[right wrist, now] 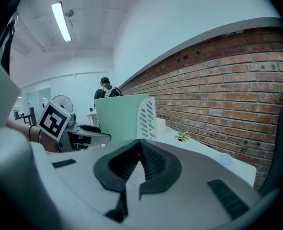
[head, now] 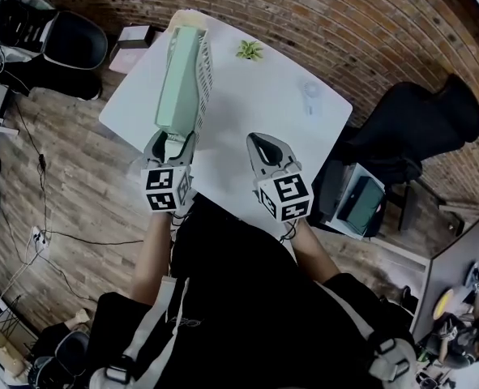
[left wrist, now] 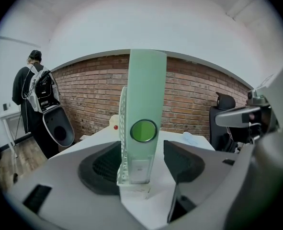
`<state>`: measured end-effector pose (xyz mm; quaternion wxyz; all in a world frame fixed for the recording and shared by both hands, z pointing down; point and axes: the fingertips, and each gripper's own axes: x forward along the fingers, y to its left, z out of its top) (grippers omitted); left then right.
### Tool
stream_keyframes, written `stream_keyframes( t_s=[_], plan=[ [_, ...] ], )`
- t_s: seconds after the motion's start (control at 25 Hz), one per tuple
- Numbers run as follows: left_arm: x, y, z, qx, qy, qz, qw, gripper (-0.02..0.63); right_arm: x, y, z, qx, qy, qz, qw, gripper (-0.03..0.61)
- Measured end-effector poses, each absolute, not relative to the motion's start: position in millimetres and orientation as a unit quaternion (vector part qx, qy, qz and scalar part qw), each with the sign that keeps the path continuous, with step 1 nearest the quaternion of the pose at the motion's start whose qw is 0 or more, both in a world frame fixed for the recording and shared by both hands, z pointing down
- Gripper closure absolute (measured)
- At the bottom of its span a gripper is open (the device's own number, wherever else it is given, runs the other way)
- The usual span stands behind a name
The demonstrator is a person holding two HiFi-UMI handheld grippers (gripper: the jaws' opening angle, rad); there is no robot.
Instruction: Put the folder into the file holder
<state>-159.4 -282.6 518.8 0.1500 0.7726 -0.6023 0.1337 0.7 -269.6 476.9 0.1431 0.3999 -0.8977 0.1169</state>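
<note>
A pale green folder stands upright inside the white slatted file holder on the left part of the white table. In the left gripper view the folder's spine with its round finger hole faces me, seated in the file holder. My left gripper is open, its pads standing apart on either side of the spine without touching it. At the table's near edge my right gripper is shut and empty, its tips meeting. The folder shows to its left.
A small potted plant and a clear object sit at the table's far side. Black office chairs stand at right and far left. A box lies on the floor at right. A person stands by the brick wall.
</note>
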Motion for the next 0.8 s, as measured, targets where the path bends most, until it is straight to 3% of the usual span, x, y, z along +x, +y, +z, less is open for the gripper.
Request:
stream_keyframes(
  t_s=[0.8],
  plan=[
    [-149.4, -177.0, 527.4, 0.762, -0.605, 0.15, 0.177, 0.353, 1.5, -193.1, 503.9, 0.389, -0.898, 0.154, 0.136, 0.571]
  ],
)
